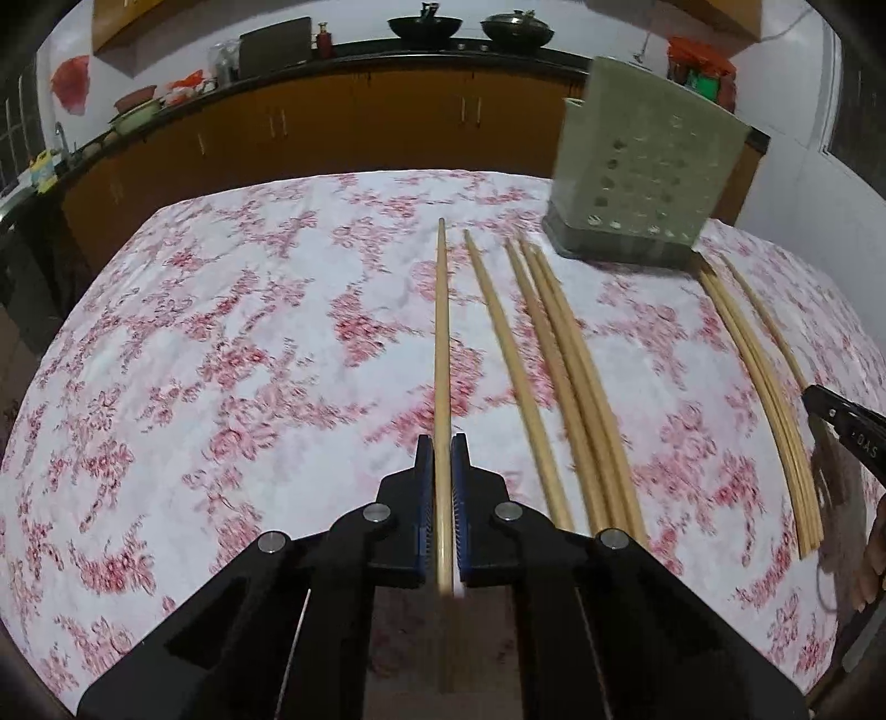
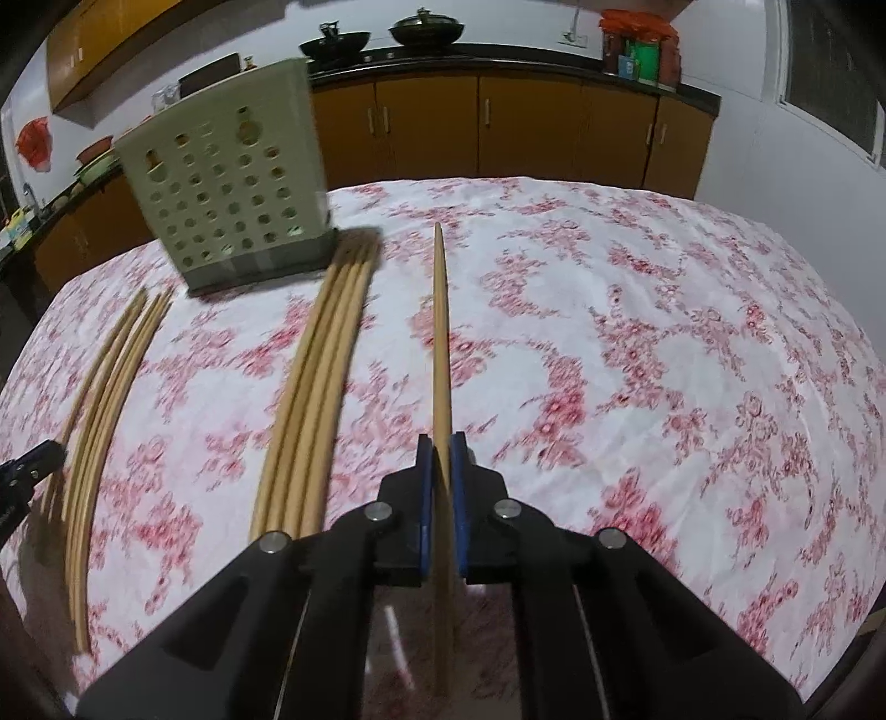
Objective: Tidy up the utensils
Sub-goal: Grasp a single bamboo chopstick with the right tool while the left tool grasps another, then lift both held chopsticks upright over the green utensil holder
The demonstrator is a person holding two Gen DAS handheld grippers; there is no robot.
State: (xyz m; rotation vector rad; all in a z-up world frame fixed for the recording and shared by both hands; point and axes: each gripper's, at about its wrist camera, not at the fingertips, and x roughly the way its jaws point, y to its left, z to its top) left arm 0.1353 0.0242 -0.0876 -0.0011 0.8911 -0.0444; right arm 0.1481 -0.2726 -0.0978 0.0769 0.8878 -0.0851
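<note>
In the left wrist view my left gripper (image 1: 442,451) is shut on a wooden chopstick (image 1: 441,332) that runs forward between its blue pads. Several more chopsticks (image 1: 559,360) lie to its right on the floral tablecloth, and another bundle (image 1: 758,387) lies farther right. The green perforated utensil holder (image 1: 642,166) stands at the far right. In the right wrist view my right gripper (image 2: 442,448) is shut on its own chopstick (image 2: 441,332). A bundle of chopsticks (image 2: 326,365) lies to its left, below the holder (image 2: 232,194). The left gripper's tip (image 2: 33,462) shows at the left edge.
The table (image 1: 221,332) carries a white cloth with red flowers. Behind it run brown cabinets (image 2: 526,122) under a dark counter with pans (image 1: 426,25) and jars. The right gripper's tip (image 1: 841,426) and a hand show at the right edge of the left wrist view.
</note>
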